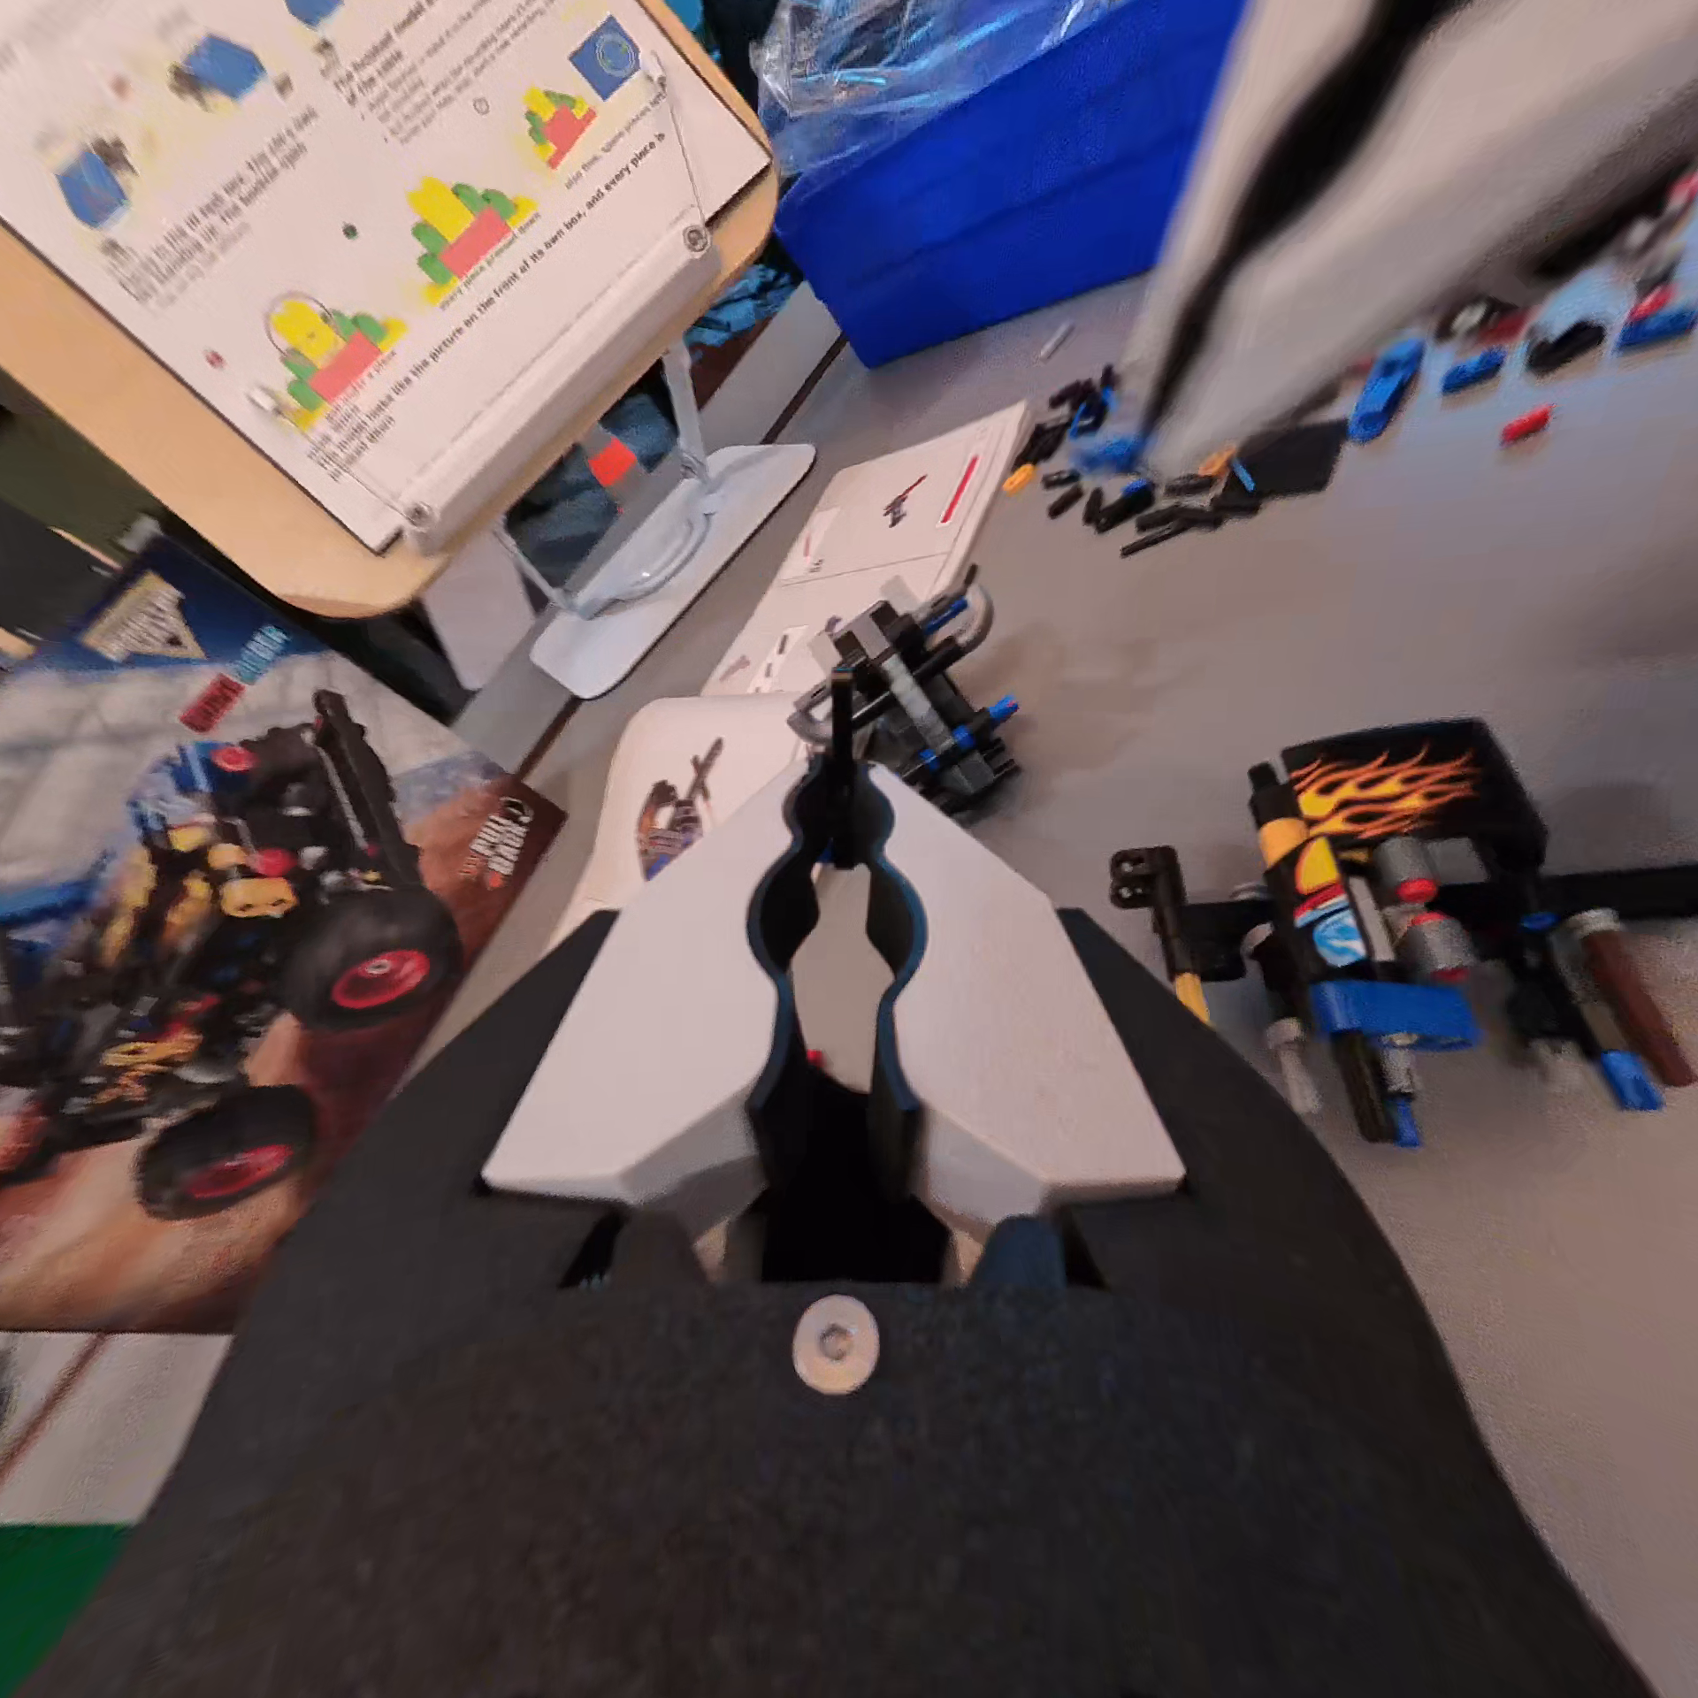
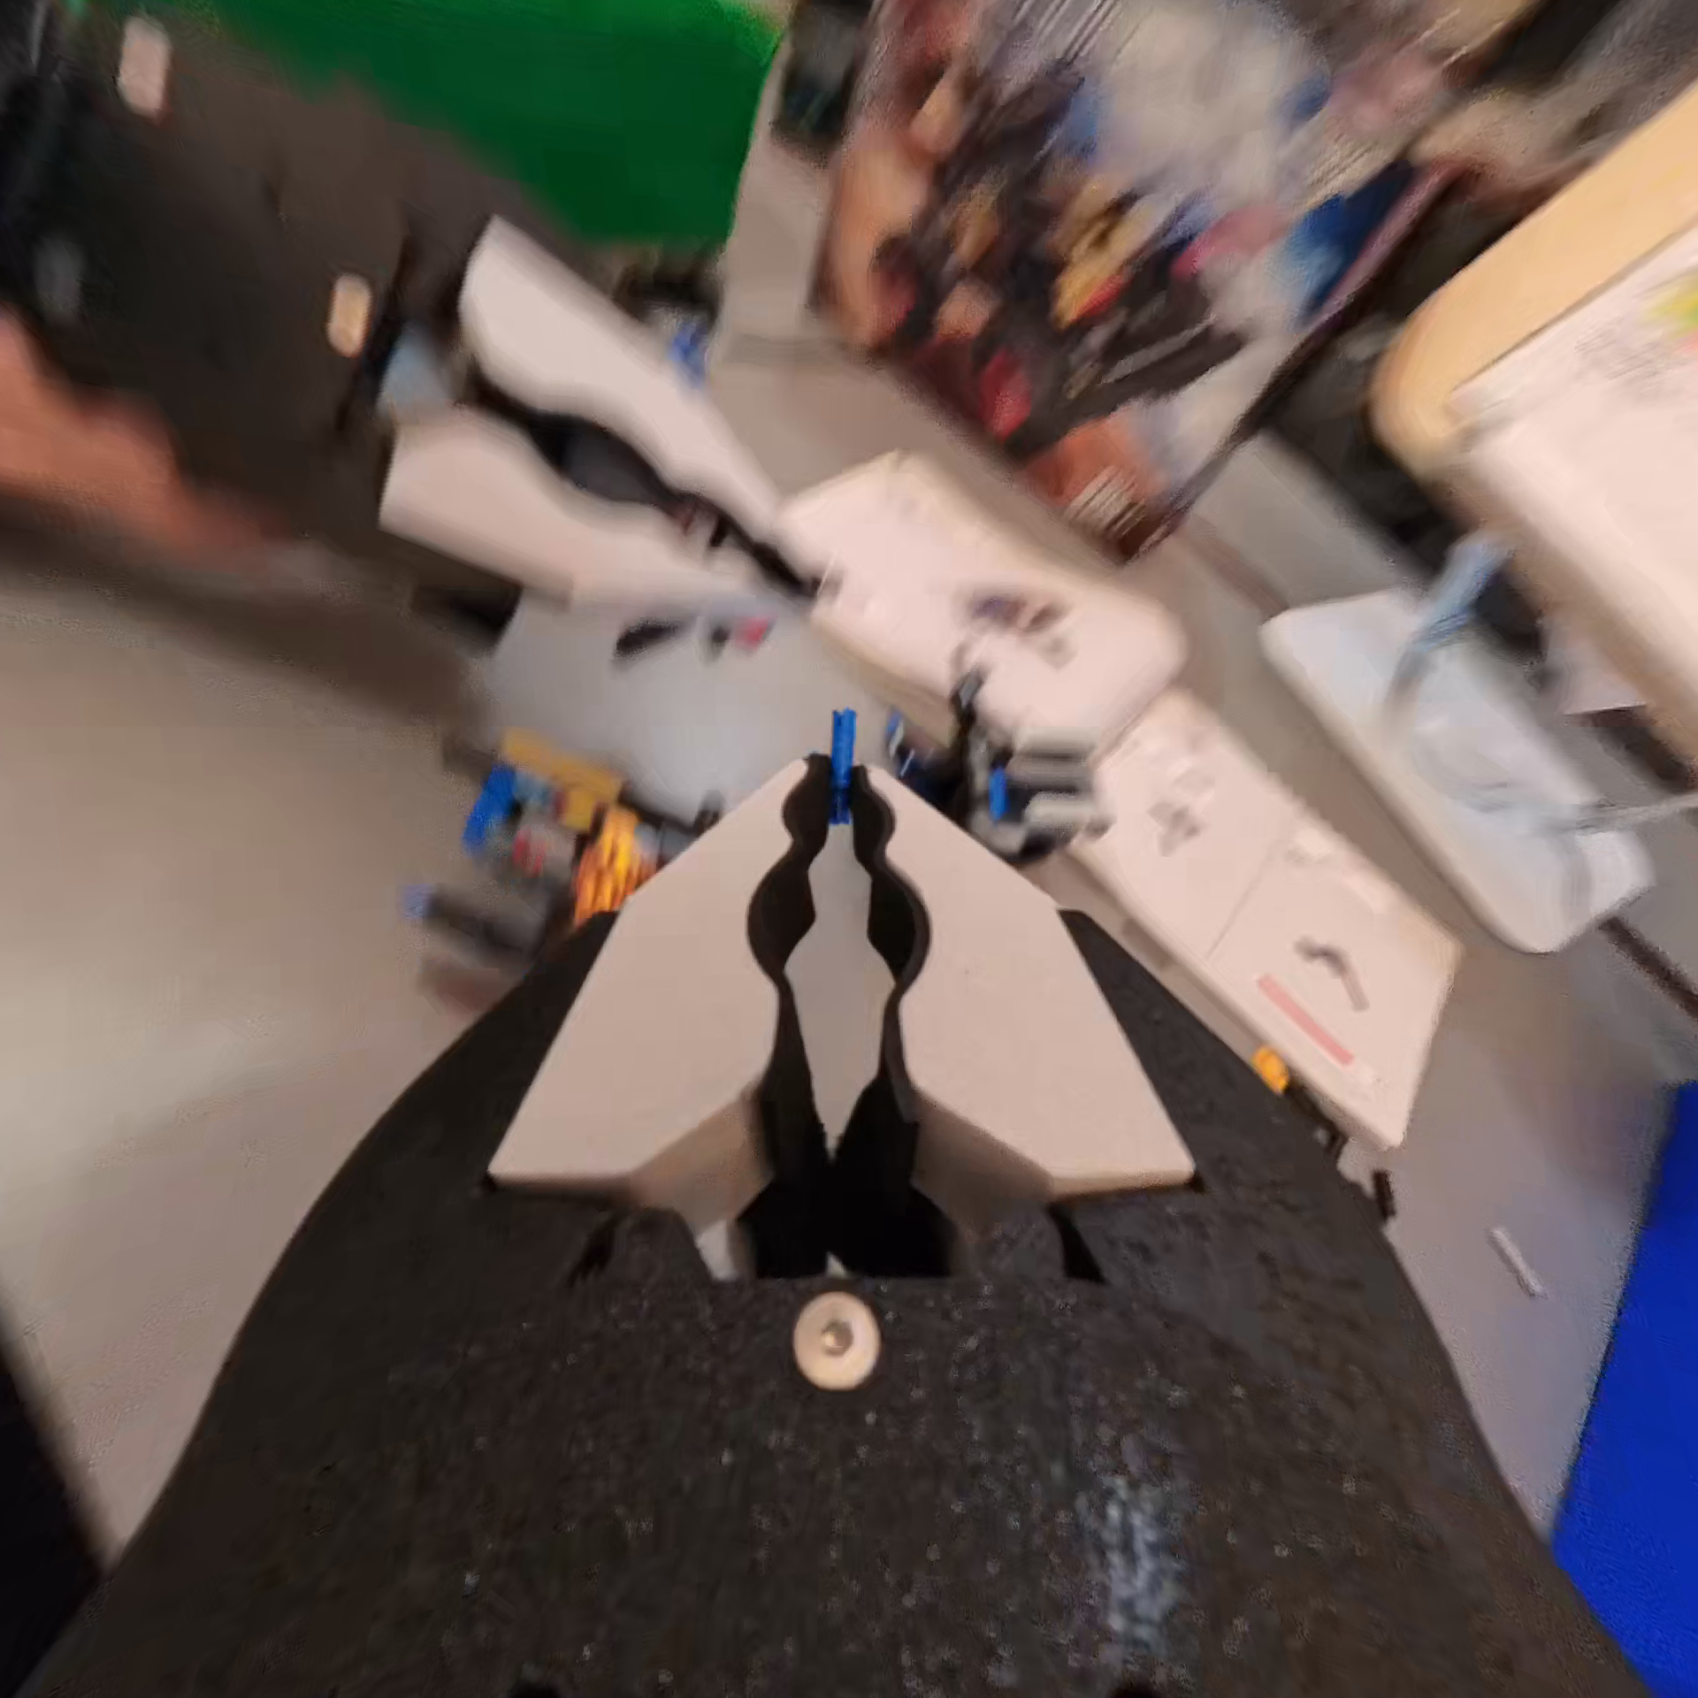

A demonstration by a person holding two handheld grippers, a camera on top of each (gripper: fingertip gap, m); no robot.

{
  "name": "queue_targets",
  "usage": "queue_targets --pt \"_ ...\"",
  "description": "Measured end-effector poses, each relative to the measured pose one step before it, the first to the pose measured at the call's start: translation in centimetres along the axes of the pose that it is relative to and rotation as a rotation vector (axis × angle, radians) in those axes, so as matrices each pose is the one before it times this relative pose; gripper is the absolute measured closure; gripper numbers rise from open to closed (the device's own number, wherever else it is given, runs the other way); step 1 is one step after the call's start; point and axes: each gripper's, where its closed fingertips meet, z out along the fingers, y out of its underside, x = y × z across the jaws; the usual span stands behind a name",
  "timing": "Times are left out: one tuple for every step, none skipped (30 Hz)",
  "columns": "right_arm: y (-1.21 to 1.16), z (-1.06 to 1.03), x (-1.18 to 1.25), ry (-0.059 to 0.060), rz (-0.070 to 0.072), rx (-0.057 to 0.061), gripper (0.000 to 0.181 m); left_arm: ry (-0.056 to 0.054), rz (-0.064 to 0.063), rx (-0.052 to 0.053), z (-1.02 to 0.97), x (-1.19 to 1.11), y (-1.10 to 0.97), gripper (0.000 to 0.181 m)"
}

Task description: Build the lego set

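Note:
My left gripper (image 1: 838,790) is shut on a thin black lego piece (image 1: 841,735) that sticks up from its tips above the table. Just beyond it stands a small black and grey subassembly with blue pins (image 1: 928,707). A larger assembly with a flame-printed black panel (image 1: 1378,910) lies to the right. My right gripper (image 2: 838,781) is shut on a small blue pin (image 2: 842,749); its view is blurred. The right gripper also shows blurred in the left wrist view (image 1: 1305,276) over a pile of loose pieces (image 1: 1158,478). The left gripper shows in the right wrist view (image 2: 588,478).
An open instruction booklet (image 1: 882,551) lies on the grey table. The set's box (image 1: 211,928) stands at the left. A board with a printed sheet (image 1: 367,230) rests on a white stand. A blue bin (image 1: 992,184) with plastic bags sits at the back. My hands' fingertips stand some 8 cm from each other.

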Motion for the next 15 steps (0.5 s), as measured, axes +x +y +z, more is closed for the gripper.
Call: queue_targets --pt "2.683 -0.47 -0.378 -0.1123 -0.0263 -0.1524 0.178 0.0182 -0.0443 0.0009 0.103 -0.018 0.119 0.18" --pt "2.669 -0.47 0.687 -0.0345 -0.0453 -0.1519 0.178 0.0065 -0.0271 -0.001 0.086 -0.118 0.168 0.18" --pt "2.212 -0.435 0.454 -0.0295 -0.09 -0.1076 0.178 -0.0037 -0.0116 -0.0003 0.071 -0.241 0.173 0.18" --pt "2.209 -0.399 -0.799 -0.0895 -0.1052 -0.1156 0.178 -0.0063 -0.0057 -0.0025 0.061 -0.272 0.163 0.18" --pt "2.263 -0.293 -0.045 -0.0242 -0.0806 -0.1498 0.178 -0.005 -0.0093 -0.0027 0.045 -0.241 0.117 0.18" --pt "1.758 -0.194 0.434 0.0134 -0.0717 -0.1407 0.178 -0.0017 -0.0137 -0.0004 0.019 -0.192 0.053 0.18" --pt "1.275 -0.051 -0.553 -0.0438 -0.0691 -0.1168 0.177 -0.0007 -0.0142 0.0011 -0.008 -0.174 0.007 0.18" --pt "1.16 0.134 -1.097 -0.0791 -0.0517 -0.1072 0.177 -0.0032 -0.0101 -0.0002 -0.029 -0.192 0.006 0.18" --pt "1.156 0.353 -0.93 -0.0751 -0.0324 -0.1112 0.178 -0.006 -0.0032 -0.0017 -0.033 -0.221 0.032 0.18" --pt "0.887 0.508 -0.596 -0.0598 -0.0272 -0.091 0.177 -0.0086 0.0026 -0.001 -0.055 -0.247 0.021 0.18" --pt "0.616 0.598 -0.746 -0.0753 -0.0181 -0.0639 0.177 -0.0081 0.0037 0.0014 -0.076 -0.248 -0.033 0.18" --pt "0.435 0.555 -0.459 -0.063 -0.0192 -0.0441 0.177 -0.0031 0.0004 0.0066 -0.137 -0.152 -0.154 0.18" --pt "-0.276 0.271 0.293 -0.0124 -0.0293 0.0183 0.177 0.0051 -0.0034 0.0144 -0.198 -0.005 -0.333 0.18" --pt "-0.784 -0.129 -0.018 -0.0277 -0.0285 0.0701 0.177 0.0142 -0.0045 0.0224 -0.253 0.188 -0.507 0.18" --pt "-1.213 -0.539 -0.361 -0.0477 -0.0078 0.1098 0.177 0.0274 -0.0018 0.0261 -0.244 0.452 -0.614 0.18"
